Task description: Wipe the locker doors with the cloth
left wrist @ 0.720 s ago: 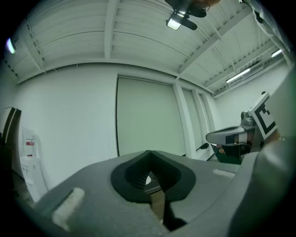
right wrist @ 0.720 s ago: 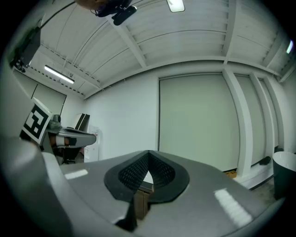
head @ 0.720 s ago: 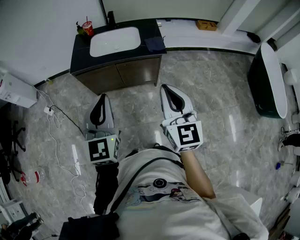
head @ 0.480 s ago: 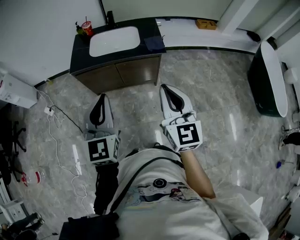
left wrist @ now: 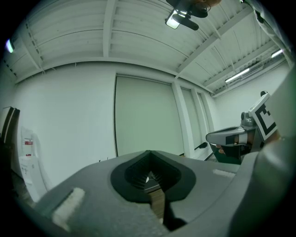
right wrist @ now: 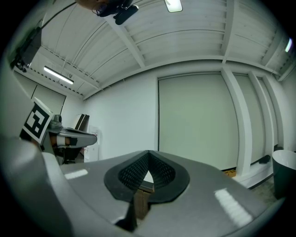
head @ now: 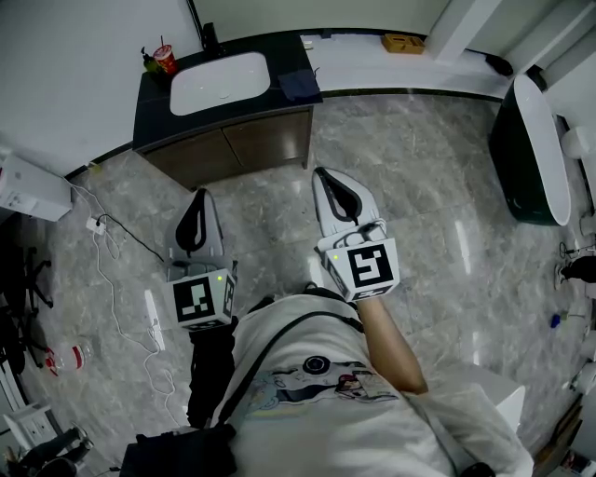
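Both the left gripper (head: 199,200) and the right gripper (head: 328,179) have their jaws pressed together on nothing, and both point level toward the cabinet doors (head: 265,140). A dark folded cloth (head: 298,86) lies well ahead on the right end of the counter, beside the sink (head: 219,82). The right gripper is nearer, so the reach is probably its job.

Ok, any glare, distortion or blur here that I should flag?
Head view: sharp, wide-angle bending at the edges, pale light streaks glaring on the floor. Left gripper view: fisheye with black corners, a ceiling lamp blown out. Right gripper view: same fisheye and dark corners, its ceiling lamp also overexposed.
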`<state>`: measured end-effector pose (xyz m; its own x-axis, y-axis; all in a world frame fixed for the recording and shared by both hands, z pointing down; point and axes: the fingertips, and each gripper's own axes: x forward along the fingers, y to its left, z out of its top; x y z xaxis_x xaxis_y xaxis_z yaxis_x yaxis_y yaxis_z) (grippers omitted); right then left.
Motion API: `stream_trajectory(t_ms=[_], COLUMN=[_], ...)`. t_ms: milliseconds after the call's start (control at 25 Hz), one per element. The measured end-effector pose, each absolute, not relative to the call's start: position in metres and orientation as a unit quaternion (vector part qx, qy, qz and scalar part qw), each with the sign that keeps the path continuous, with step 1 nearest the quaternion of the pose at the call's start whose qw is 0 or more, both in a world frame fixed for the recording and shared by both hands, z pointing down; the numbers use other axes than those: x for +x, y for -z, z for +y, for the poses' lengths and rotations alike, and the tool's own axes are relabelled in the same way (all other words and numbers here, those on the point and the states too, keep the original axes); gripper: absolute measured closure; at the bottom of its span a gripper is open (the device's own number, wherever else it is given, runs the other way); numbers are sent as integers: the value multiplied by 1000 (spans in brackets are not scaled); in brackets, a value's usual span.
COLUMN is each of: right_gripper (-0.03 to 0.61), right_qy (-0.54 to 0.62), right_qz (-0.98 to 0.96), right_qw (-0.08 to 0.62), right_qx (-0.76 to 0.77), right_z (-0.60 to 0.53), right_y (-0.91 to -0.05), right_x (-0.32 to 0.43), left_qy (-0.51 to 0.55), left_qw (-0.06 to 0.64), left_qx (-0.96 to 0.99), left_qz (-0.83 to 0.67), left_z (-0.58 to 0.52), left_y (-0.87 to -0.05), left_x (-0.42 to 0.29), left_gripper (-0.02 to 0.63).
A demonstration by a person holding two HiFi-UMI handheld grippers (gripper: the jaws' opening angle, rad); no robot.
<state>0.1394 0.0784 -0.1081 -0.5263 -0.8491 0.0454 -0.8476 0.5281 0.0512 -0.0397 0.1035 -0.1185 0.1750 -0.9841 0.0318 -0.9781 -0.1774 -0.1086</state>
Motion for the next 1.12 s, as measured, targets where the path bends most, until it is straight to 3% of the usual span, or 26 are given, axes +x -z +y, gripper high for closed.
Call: stream_trajectory(t_ms=[840,1120], right_gripper=[574,574], right_qy=[-3,-4], right_qz=[-885,-885], right_qw=[49,61], right_qx=[462,461], right_z=[57,16], right_y=[81,68], right_x=[194,181], left_qy=[58,63], left_qw=[17,-1], left_qx=[-759,-757], left_qz=[648,651], left_z=[75,36], left_y=[98,85], left_x=[11,-6], left_gripper=[612,612])
